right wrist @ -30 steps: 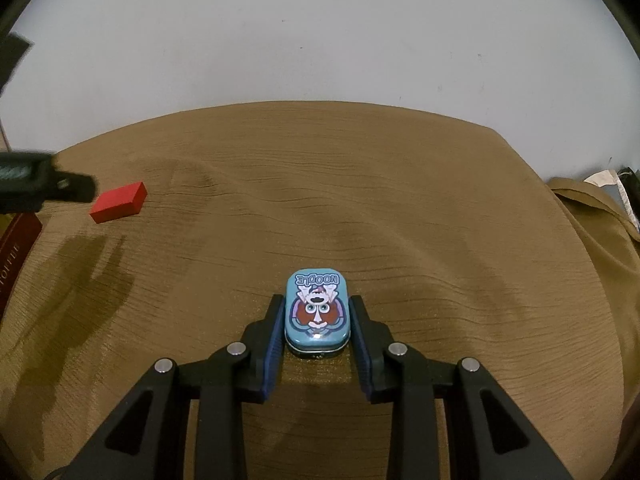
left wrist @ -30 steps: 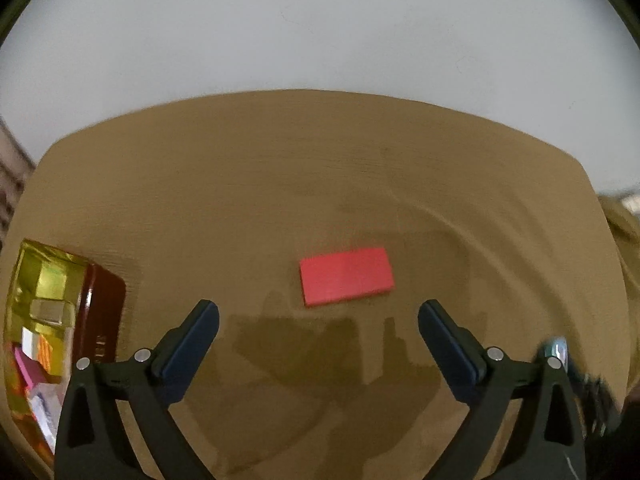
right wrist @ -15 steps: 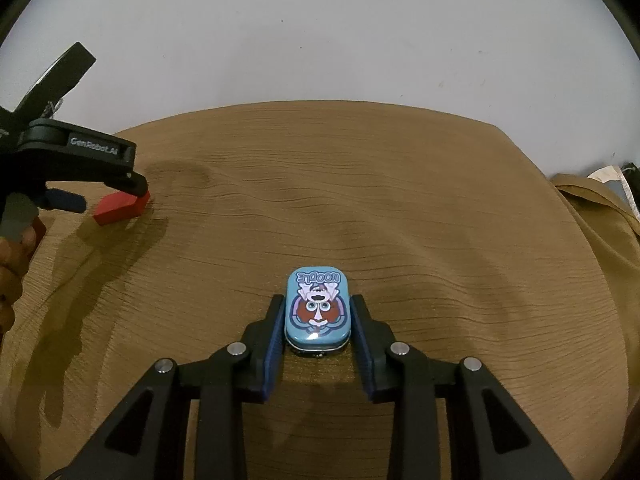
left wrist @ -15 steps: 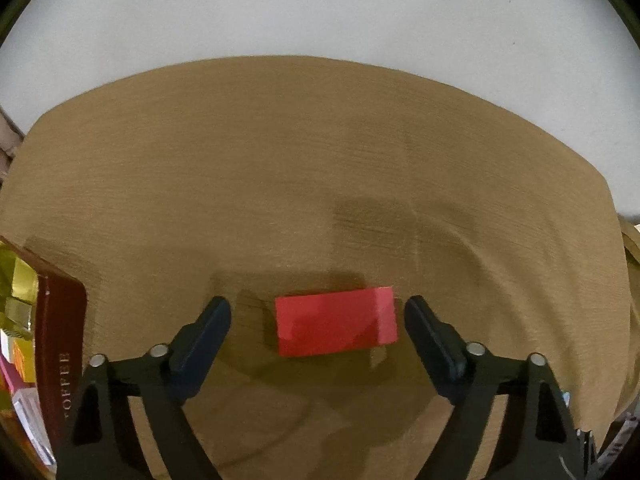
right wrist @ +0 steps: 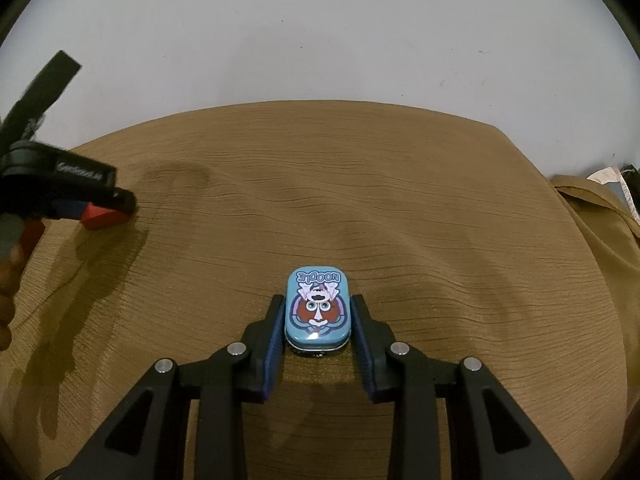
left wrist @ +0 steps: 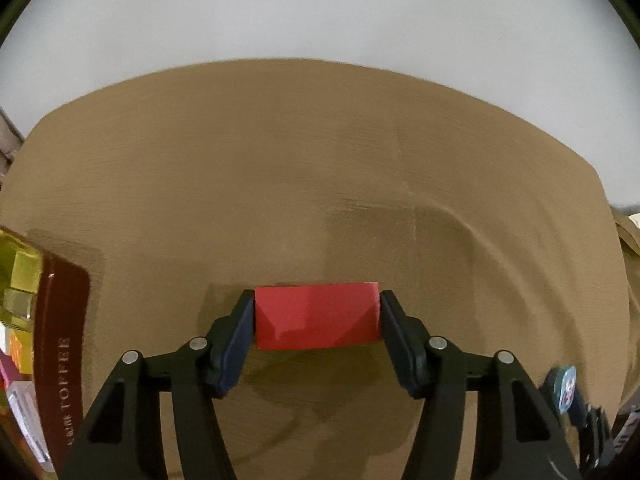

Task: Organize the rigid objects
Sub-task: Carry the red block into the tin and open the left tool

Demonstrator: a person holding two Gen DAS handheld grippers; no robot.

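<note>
left wrist view puts our left gripper (left wrist: 316, 320) at lower centre, jaws closing onto the red block (left wrist: 316, 318), both pads against its short ends on the tan-clothed counter (left wrist: 280, 180). a dark toffee box (left wrist: 60, 344) stands at the left edge. right wrist view shows our right gripper (right wrist: 319, 312) at lower centre, jaws narrowly set and clamping the blue tin (right wrist: 318, 308) by its long sides.

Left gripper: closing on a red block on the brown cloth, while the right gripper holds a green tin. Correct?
Not quite. The tin between the right gripper's pads is blue with a cartoon face, as the right wrist view shows. The rest holds: the left gripper's jaws are closing on the red block on the brown cloth.
</note>
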